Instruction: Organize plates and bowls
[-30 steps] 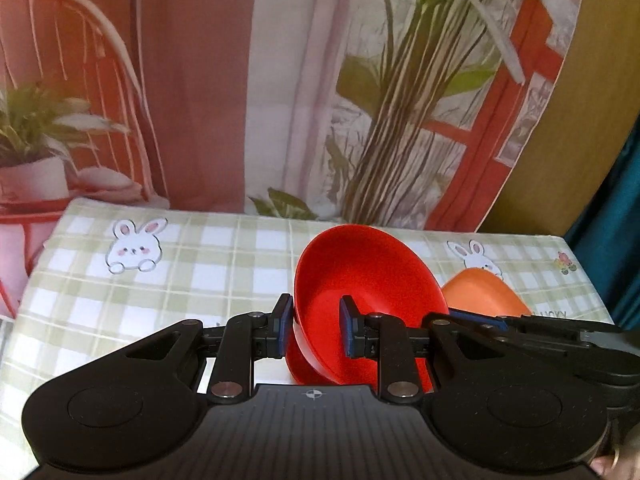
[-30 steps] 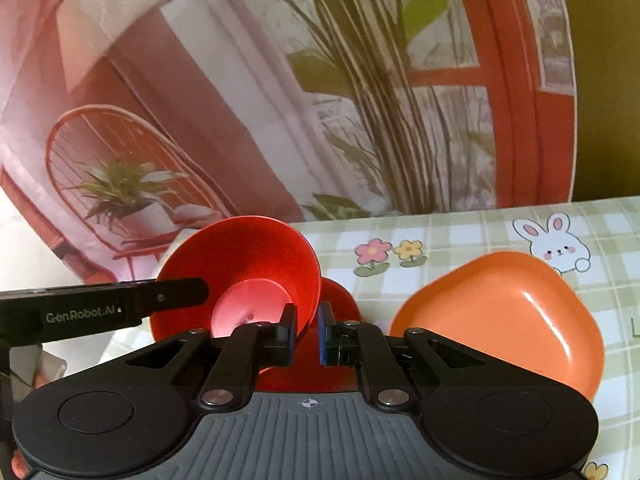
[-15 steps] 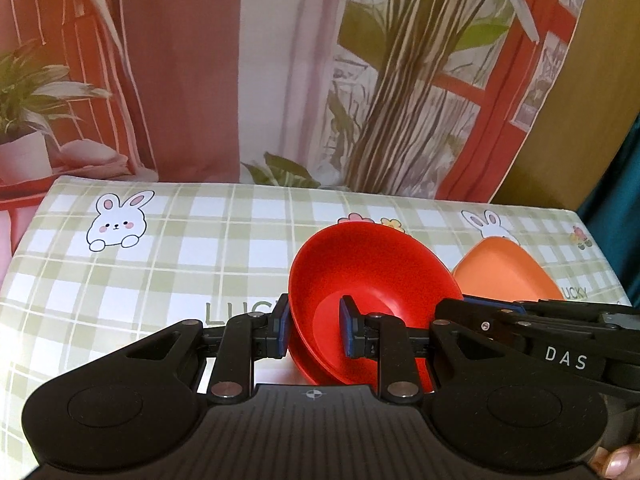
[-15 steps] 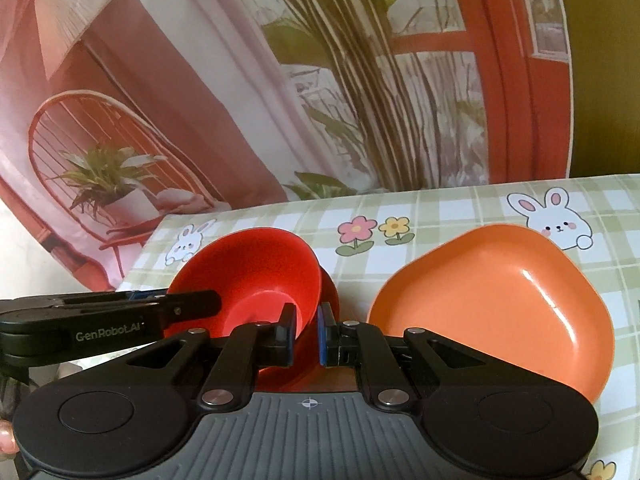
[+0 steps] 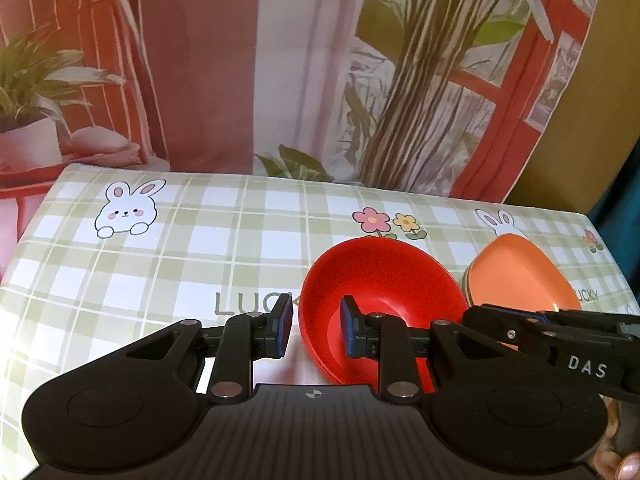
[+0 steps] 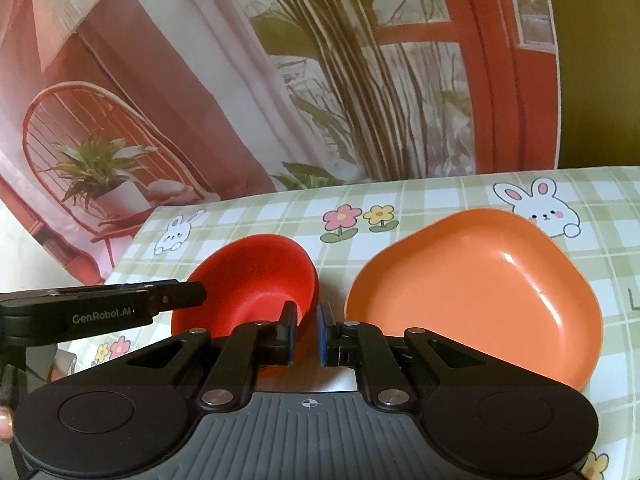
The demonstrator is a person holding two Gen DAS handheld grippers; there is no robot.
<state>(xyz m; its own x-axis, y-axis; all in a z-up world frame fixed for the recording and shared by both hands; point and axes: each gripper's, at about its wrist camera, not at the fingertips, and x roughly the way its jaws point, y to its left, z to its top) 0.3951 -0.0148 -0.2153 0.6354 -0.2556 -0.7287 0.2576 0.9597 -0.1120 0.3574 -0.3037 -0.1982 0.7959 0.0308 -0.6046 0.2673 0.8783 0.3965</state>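
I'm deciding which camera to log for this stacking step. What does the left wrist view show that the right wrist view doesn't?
Only the left wrist view shows the left gripper from behind, open, its fingers straddling the near rim of the red bowl, and the "LUCKY" lettering.

Only the right wrist view shows the whole orange plate, and the right gripper with a narrow gap at the bowl's right rim; whether it grips is unclear.

Both show the bowl, the plate beside it, the checked tablecloth and the printed backdrop.
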